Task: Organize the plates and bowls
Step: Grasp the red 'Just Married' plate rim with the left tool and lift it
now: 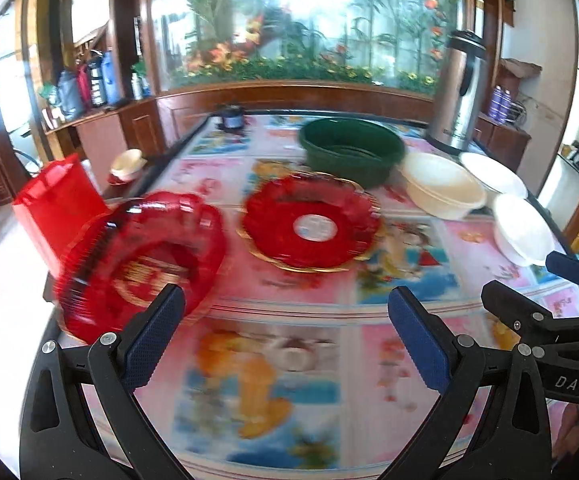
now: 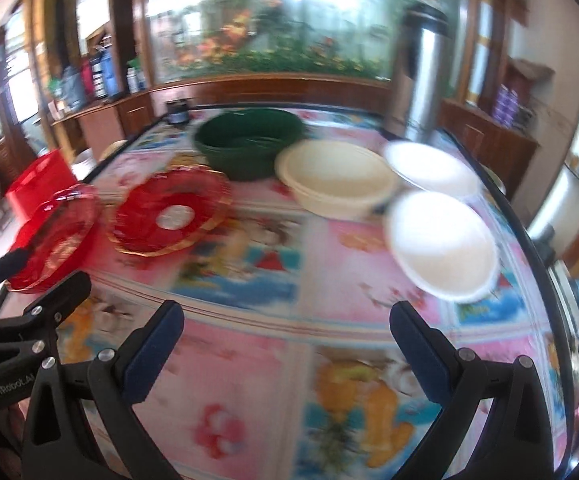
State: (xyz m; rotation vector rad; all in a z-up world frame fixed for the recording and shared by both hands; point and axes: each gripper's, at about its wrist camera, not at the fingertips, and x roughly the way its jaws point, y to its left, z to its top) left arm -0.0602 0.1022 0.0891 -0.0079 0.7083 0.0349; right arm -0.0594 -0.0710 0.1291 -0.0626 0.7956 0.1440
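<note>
Beside table edge, left view only, small bowl point(image 1: 128, 165)

We saw a tabletop point(image 1: 289, 380) covered in a cartoon-print cloth, with a tall steel thermos point(image 1: 459, 92) standing at its far right corner. Behind it hung a large floral picture point(image 1: 301, 20), and a red bin point(image 1: 55, 204) sat off the tabletop's left edge.

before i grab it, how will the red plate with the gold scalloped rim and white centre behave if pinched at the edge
The red translucent plate with the gold scalloped rim looks like thin plastic, so it is probably light and may flex under a rim pinch. Its glossy surface could slip. It sits flat on the cartoon-print tablecloth, so it should slide rather than tip.
</note>
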